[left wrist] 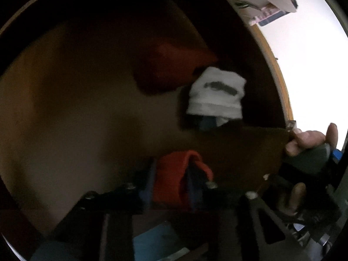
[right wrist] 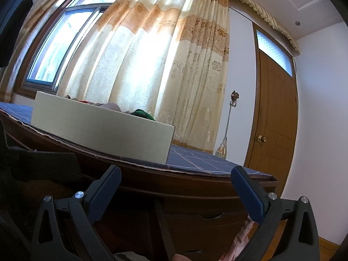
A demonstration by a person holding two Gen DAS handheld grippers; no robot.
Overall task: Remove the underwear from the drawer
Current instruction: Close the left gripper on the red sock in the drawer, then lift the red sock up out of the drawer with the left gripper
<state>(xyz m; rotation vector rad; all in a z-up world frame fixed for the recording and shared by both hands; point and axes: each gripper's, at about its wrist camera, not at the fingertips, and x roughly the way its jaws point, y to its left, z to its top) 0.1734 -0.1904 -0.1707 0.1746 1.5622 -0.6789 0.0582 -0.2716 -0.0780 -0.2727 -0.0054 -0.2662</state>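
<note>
the left gripper point(left wrist: 174, 182) reaches down into the dark drawer point(left wrist: 76, 108), its fingers point(left wrist: 195, 180) closed on a red piece of underwear point(left wrist: 174, 174) — white underwear point(left wrist: 217, 93) lies just beyond. the right gripper point(right wrist: 176, 187) hangs wide open, empty, before the counter point(right wrist: 195, 180) carrying a white box point(right wrist: 104, 128).

Setting: a home bedroom. Patterned cream-and-gold curtains point(right wrist: 156, 65) are hung across a wide window point(right wrist: 58, 50); a panelled wooden door point(right wrist: 274, 113) with a brass knob is seen far right. A dark wooden dresser point(right wrist: 195, 213) is covered by a blue checked cloth point(right wrist: 202, 158). Folded garments are seen in its open drawer point(left wrist: 87, 108).
</note>
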